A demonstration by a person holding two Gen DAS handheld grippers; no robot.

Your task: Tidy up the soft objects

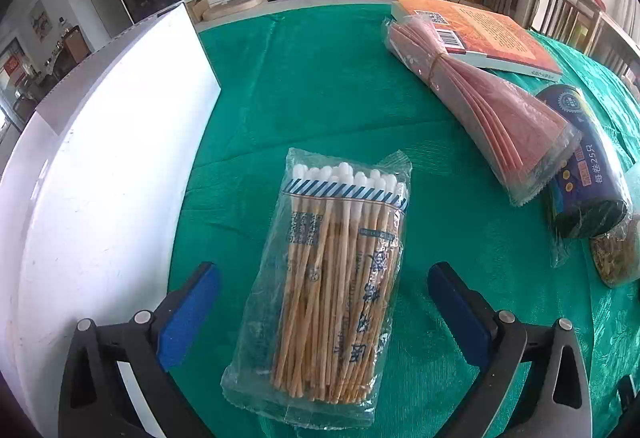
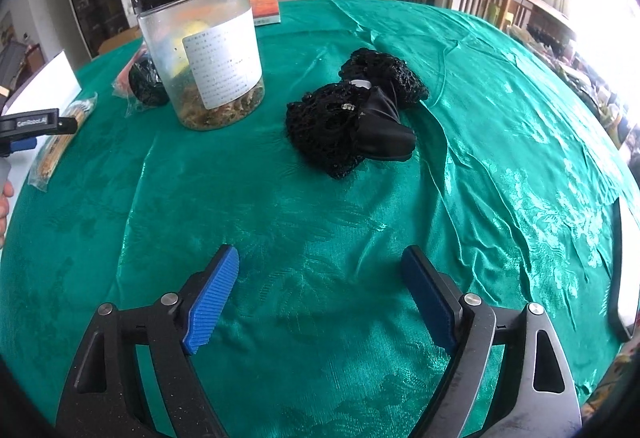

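Observation:
A clear bag of cotton swabs (image 1: 332, 286) lies flat on the green tablecloth (image 1: 320, 86), between the fingers of my left gripper (image 1: 324, 282), which is open around the bag without touching it. The bag also shows in the right wrist view (image 2: 60, 134) at the far left, under the left gripper. My right gripper (image 2: 320, 270) is open and empty above bare cloth. A black mesh hair net with a satin bow (image 2: 356, 118) lies beyond it, in the middle of the table.
A white box (image 1: 104, 174) stands at the left. A pack of pink sheets (image 1: 492, 110), an orange book (image 1: 484, 34), a dark blue roll (image 1: 584, 166) and a clear jar (image 2: 204, 50) with a black lid stand on the table. A black tray edge (image 2: 620, 270) is at the right.

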